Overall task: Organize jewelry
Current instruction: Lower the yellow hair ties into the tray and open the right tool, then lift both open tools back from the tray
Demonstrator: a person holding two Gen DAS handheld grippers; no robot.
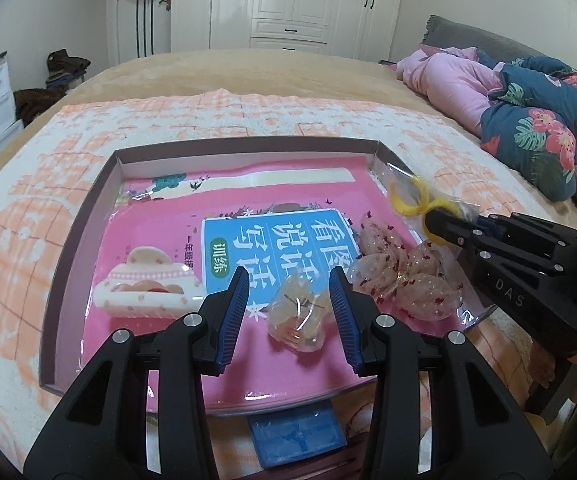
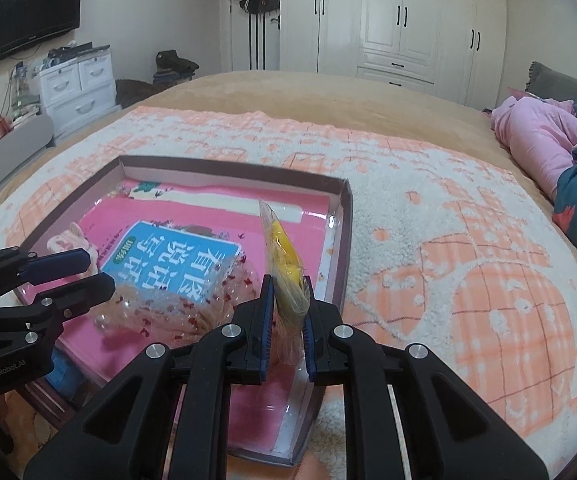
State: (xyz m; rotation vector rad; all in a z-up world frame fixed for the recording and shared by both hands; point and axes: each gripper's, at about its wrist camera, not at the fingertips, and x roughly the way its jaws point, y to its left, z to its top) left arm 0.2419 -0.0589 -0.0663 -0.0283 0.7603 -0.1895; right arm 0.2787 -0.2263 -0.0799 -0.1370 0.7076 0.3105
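Note:
A shallow brown-rimmed box [image 1: 88,216] lies on the bed with a pink book [image 1: 160,240] in it. On the book lie a white-pink hair clip [image 1: 144,286], a clear bagged amber hair piece [image 1: 298,318] and a clear bow with red specks [image 1: 404,276]. My left gripper [image 1: 288,292] is open, its fingers either side of the amber piece. My right gripper [image 2: 288,312] is shut on a clear bag with a yellow hair tie [image 2: 286,258], held above the box's right side; it also shows in the left wrist view [image 1: 412,200].
The box [image 2: 344,236] rests on an orange-and-white towel [image 2: 448,260] over a tan bedspread. Pink and floral bedding [image 1: 508,96] is piled at the right. White wardrobes [image 2: 400,16] and drawers [image 2: 76,84] stand beyond the bed.

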